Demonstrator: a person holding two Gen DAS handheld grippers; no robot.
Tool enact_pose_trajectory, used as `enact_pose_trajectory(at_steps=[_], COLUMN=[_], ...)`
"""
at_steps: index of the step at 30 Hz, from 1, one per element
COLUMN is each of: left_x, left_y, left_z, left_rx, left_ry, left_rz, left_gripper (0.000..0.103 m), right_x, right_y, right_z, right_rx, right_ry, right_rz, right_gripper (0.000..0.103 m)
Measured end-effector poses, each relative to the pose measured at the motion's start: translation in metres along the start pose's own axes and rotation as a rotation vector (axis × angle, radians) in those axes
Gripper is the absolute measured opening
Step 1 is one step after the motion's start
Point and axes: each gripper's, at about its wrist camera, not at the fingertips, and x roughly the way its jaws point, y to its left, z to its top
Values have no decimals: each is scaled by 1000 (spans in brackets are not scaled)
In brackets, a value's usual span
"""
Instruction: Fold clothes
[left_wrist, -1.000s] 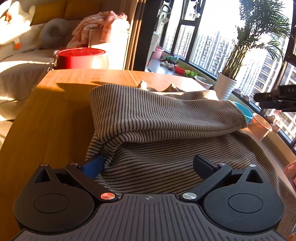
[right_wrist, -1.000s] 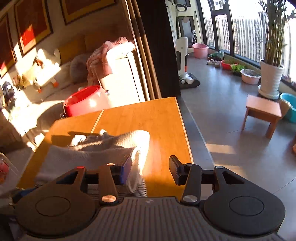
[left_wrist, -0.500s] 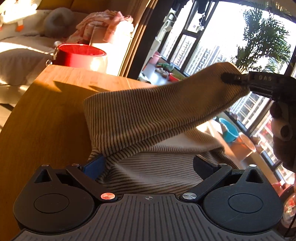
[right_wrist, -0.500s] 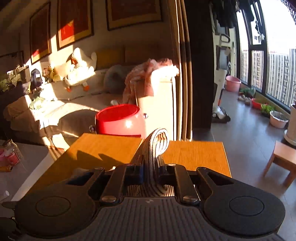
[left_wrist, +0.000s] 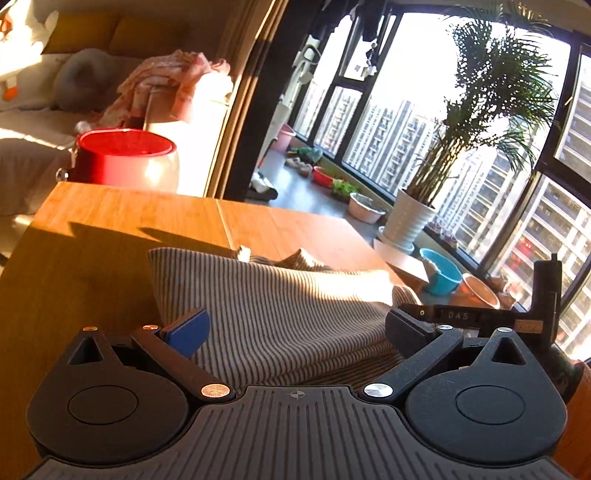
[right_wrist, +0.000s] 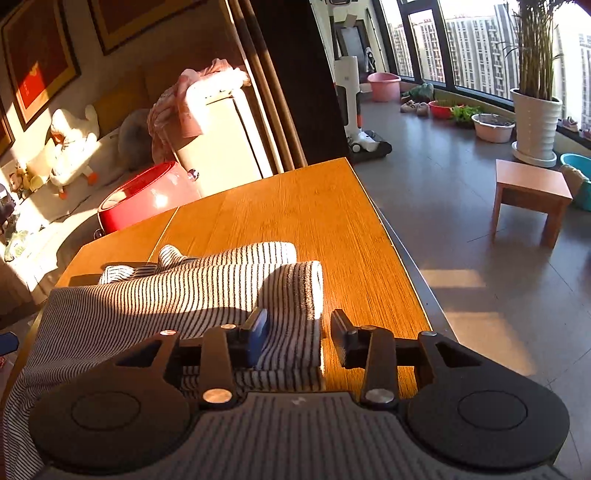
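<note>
A grey, dark-striped knit garment (left_wrist: 280, 314) lies folded over itself on the wooden table (left_wrist: 110, 221). My left gripper (left_wrist: 295, 328) is open and low over the near part of the garment, with cloth lying between its blue-padded finger (left_wrist: 188, 326) and its black finger. In the right wrist view the garment (right_wrist: 207, 284) ends in a rounded fold near the table's right side. My right gripper (right_wrist: 299, 330) is open at that fold, its left finger (right_wrist: 256, 330) resting on the cloth and its right finger over bare wood. The right tool's dark body (left_wrist: 480, 317) shows at the garment's right end.
A red tub (right_wrist: 147, 195) stands beyond the table's far edge. The table's right edge (right_wrist: 399, 251) drops to a tiled floor with a wooden stool (right_wrist: 528, 188). A potted palm (left_wrist: 410, 218) and a blue basin (left_wrist: 441, 275) stand by the window, and pink cloth (left_wrist: 173, 74) is draped near the sofa.
Half a second ago my right gripper was shut on a raised fold of the garment. It has come down to the table and opened, and the cloth lies flat. The left gripper stayed open.
</note>
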Motion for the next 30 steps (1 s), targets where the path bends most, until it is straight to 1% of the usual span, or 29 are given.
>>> enact_pose_trajectory(at_steps=[1, 3, 5, 6, 10, 12, 14, 17, 19, 21, 27, 30], left_x=[8, 22, 29, 30, 33, 35, 37, 39, 43, 48, 57, 55], left_y=[0, 2, 2, 2, 4, 9, 15, 23, 27, 32, 42, 41], left_z=[-1, -5, -9, -11, -15, -19, -20, -15, -12, -7, 4, 2], left_rx=[-3, -8, 9, 23, 73, 100, 97, 82, 85, 82, 70, 74], left_ry=[14, 37, 34, 32, 26, 23, 27, 19, 17, 13, 4, -1], left_rz=[-4, 18, 41, 48, 78, 115, 125, 116, 126, 137, 160, 159], left_gripper=[103, 103, 103, 103, 103, 103, 103, 103, 103, 103, 103, 103], right_x=[-4, -15, -27, -35, -42, -32, -21, -5, 6, 15, 40, 34], right_y=[3, 10, 15, 18, 32, 40, 49, 61, 70, 75, 82, 83], right_z=[1, 4, 5, 8, 5, 0, -5, -12, -16, -12, 5, 2], right_rx=[-27, -87, -106, -99, -83, -116, -148, -196, -229, -259, -287, -295], right_ry=[-9, -42, -83, -103, -100, -84, -69, -46, -31, -35, -39, -48], right_rz=[-16, -46, -28, 6, 146, 141, 137, 131, 126, 126, 138, 134], right_gripper=[44, 45, 50, 51, 51, 51, 51, 52, 55, 56, 57, 60])
